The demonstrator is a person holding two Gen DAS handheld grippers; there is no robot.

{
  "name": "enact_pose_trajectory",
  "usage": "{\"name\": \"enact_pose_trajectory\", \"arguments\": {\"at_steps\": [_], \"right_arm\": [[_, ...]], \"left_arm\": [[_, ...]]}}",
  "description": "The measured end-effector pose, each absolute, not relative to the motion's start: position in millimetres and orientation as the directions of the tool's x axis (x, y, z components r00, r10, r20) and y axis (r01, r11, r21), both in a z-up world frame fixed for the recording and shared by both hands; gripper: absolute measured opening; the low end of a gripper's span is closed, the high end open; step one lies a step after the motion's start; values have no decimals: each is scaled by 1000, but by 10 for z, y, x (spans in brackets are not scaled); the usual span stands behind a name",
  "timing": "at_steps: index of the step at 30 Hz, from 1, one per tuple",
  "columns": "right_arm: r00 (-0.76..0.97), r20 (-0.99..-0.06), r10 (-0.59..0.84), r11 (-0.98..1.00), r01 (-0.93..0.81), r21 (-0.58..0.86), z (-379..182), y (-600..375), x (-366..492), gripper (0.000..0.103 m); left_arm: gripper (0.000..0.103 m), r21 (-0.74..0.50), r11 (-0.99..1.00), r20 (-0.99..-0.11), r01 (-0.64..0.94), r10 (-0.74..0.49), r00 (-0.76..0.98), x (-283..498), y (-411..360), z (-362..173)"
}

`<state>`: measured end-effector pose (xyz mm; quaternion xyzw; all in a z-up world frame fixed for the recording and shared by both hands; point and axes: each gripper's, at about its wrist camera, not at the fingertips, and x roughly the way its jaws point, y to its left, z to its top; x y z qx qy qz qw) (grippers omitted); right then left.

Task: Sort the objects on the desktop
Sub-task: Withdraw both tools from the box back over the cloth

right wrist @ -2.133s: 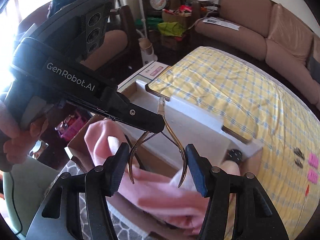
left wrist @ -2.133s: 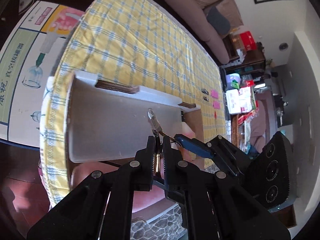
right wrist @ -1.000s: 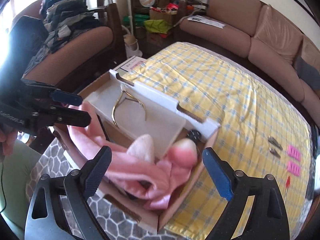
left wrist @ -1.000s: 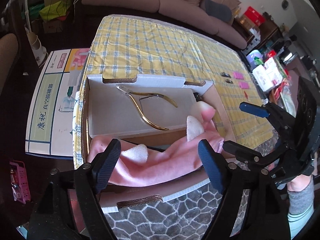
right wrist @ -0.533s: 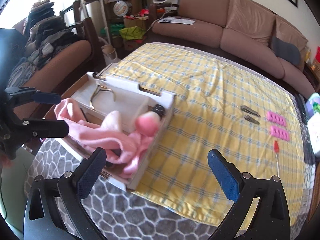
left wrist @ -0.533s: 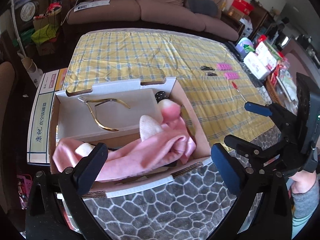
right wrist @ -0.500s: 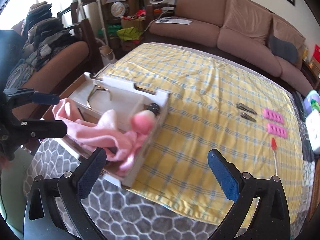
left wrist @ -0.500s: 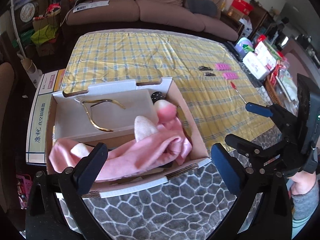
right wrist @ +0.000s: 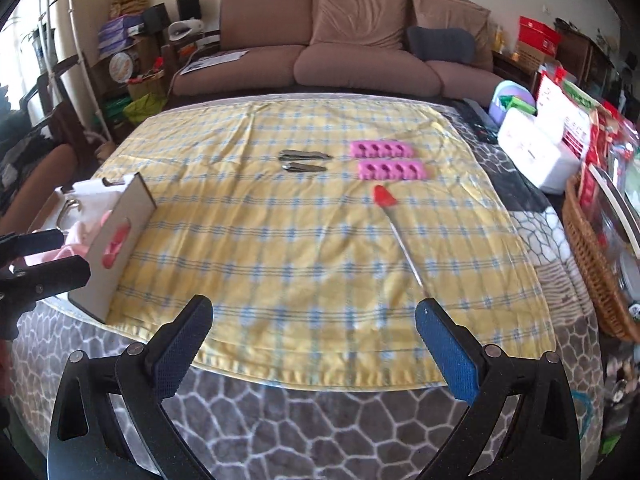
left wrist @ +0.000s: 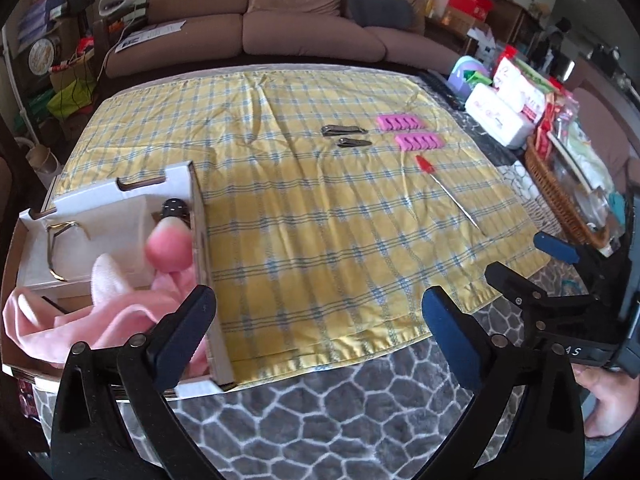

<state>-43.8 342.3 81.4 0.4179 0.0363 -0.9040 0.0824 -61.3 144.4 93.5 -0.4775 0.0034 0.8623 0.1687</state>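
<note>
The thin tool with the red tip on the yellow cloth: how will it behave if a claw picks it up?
The red-tipped tool looks thin and light, so it should lift easily. Its narrow shaft lies flat on the yellow cloth, so the claw may slip or pinch fabric too.

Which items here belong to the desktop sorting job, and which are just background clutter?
Job items:
white cardboard sorting box
gold cuticle nippers
two metal nail clippers
two pink toe separators
red-tipped thin metal tool

Lying about:
brown sofa
wicker basket
white tissue pack
</note>
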Motion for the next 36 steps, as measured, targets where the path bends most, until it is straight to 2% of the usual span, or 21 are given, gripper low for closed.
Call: {"name": "enact_pose_trajectory", "arguments": {"at_steps": [7,10,18,20,24,36], "right_arm": [[-620,-779,-93,-990,144,3,423,3750,-602,103],[-608,-788,-96,-991,133,18,262,3780,-687,103],[-588,-805,-82,-993,118,15,56,3834,-786,103],[-589,-803,-93,-994,104,39,42,3884,-782,103],[-596,-801,-62,-992,123,-15,12,3828,-772,103],[-593,-802,-66,-993,122,-8,2,3841,-781,103]], "left_arm": [[103,-112,-959,-852,-262,229,-472,-781,1862,464],[103,5,-971,-843,-238,124,-524,-817,1985,343],[103,-9,-982,-867,-189,102,-488,-876,2134,30],[103,-2,-985,-845,-173,95,-526,-850,2142,20],[103,-3,-989,-821,-147,86,-564,-816,2144,7],[103,-8,-990,-822,-144,88,-563,-816,2149,2]]}}
